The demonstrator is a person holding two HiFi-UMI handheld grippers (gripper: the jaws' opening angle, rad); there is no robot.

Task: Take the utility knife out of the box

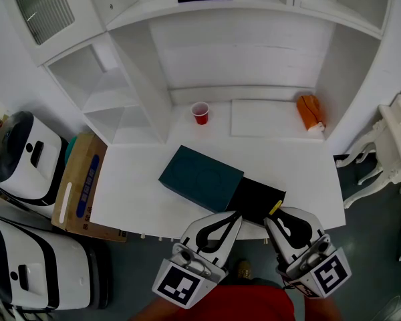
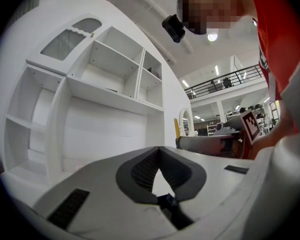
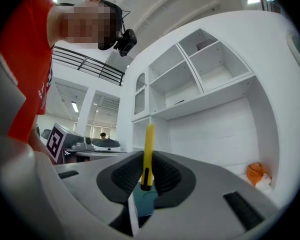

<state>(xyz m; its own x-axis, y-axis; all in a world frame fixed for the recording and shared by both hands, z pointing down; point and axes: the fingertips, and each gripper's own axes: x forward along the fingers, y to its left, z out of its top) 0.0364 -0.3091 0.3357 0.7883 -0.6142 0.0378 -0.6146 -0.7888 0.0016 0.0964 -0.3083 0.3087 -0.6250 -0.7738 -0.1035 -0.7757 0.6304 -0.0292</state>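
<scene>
A dark teal box lid (image 1: 200, 178) lies on the white table (image 1: 140, 172), and the black box base (image 1: 257, 201) sits against its near right side. My right gripper (image 1: 273, 218) hovers at the table's near edge, shut on the yellow utility knife (image 1: 275, 207). The knife's tip pokes past the fingertips over the near corner of the base. In the right gripper view the knife (image 3: 149, 139) stands upright between the pads (image 3: 166, 173). My left gripper (image 1: 234, 216) is just left of it, near the base, its jaws together and holding nothing; in the left gripper view its pads (image 2: 140, 170) meet at the tip.
A red cup (image 1: 200, 112) and an orange object (image 1: 309, 111) stand at the back of the table under the white shelving (image 1: 113, 92). A cardboard box (image 1: 80, 186) and white machines (image 1: 20, 156) crowd the floor at left. White furniture (image 1: 387, 146) stands at right.
</scene>
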